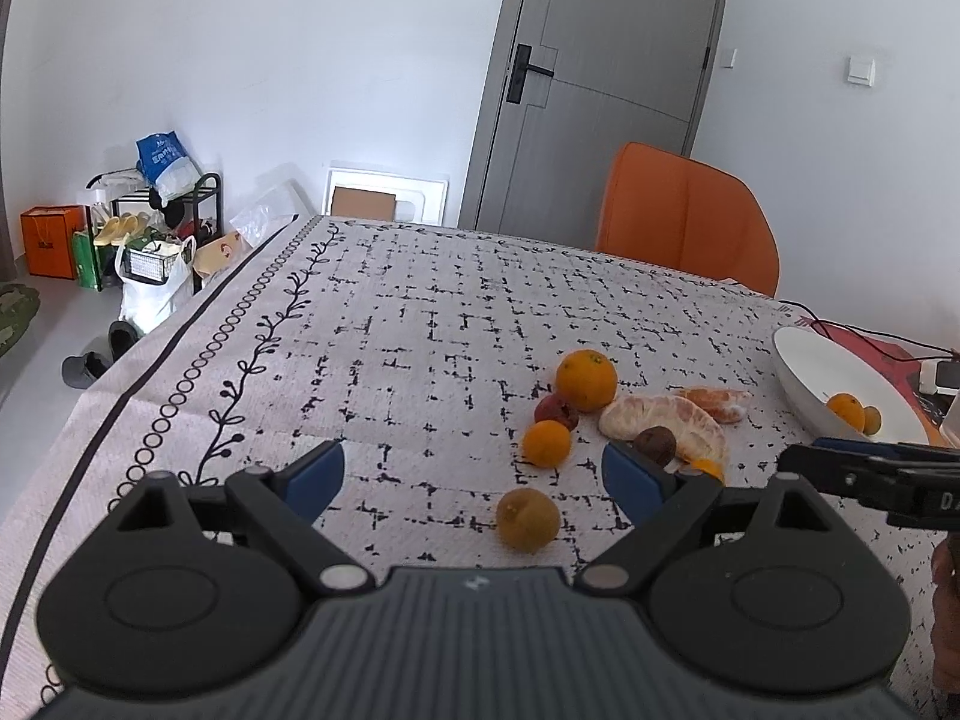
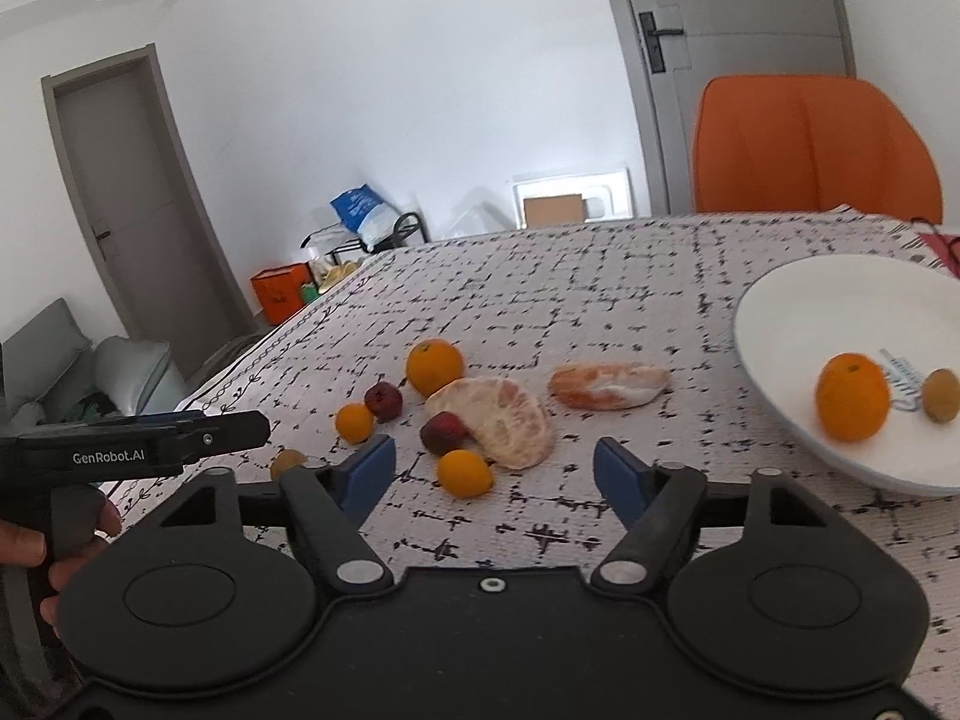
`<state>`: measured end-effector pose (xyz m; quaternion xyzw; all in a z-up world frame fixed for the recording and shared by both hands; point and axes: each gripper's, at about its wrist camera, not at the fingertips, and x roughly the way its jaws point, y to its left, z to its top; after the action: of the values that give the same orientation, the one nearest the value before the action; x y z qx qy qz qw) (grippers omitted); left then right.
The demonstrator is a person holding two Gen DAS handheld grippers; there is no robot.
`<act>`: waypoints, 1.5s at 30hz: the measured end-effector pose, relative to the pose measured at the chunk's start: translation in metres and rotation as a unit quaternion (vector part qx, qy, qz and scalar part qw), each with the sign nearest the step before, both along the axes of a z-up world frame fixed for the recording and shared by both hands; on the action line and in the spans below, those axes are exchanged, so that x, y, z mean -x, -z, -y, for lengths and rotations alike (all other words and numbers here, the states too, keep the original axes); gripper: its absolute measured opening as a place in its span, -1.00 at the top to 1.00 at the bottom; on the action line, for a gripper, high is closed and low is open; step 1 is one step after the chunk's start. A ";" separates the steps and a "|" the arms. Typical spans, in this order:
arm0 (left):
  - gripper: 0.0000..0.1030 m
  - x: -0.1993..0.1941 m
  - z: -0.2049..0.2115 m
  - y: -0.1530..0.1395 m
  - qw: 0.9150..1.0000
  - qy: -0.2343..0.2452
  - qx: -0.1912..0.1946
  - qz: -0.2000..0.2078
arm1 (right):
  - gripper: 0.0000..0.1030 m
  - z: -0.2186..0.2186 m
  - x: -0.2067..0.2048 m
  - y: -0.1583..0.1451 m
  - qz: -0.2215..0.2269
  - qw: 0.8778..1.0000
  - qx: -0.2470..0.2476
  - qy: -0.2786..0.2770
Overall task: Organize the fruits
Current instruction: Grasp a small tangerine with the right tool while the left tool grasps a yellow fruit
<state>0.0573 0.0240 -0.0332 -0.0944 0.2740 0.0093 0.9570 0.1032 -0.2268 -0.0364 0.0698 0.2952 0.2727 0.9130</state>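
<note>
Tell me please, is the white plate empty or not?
Not empty: the white plate holds an orange and a small greenish fruit.

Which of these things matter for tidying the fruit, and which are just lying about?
For the job:
white ceramic bowl
large round orange
peeled pale citrus half
dark red small fruit

Lying about:
orange padded chair
red cable

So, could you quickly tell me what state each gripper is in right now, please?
Left gripper: open, holding nothing.
Right gripper: open, holding nothing.
</note>
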 end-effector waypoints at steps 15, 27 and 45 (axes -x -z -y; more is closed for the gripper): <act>-0.69 -0.004 -0.001 0.013 1.000 0.015 0.007 -0.013 | -0.03 -0.026 -0.017 0.019 -0.033 0.999 0.002 -0.025; -0.34 -0.009 0.009 0.017 0.999 0.028 0.003 -0.024 | 0.55 -0.016 -0.020 0.026 -0.045 0.998 -0.021 -0.024; 0.54 -0.022 0.053 0.008 0.997 0.072 -0.008 -0.004 | 0.55 0.038 -0.005 0.004 -0.011 0.999 -0.041 0.025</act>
<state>0.0789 -0.0294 -0.0414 -0.0670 0.2836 -0.0575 0.9549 0.1082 -0.2652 -0.0405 0.1179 0.2921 0.2606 0.9126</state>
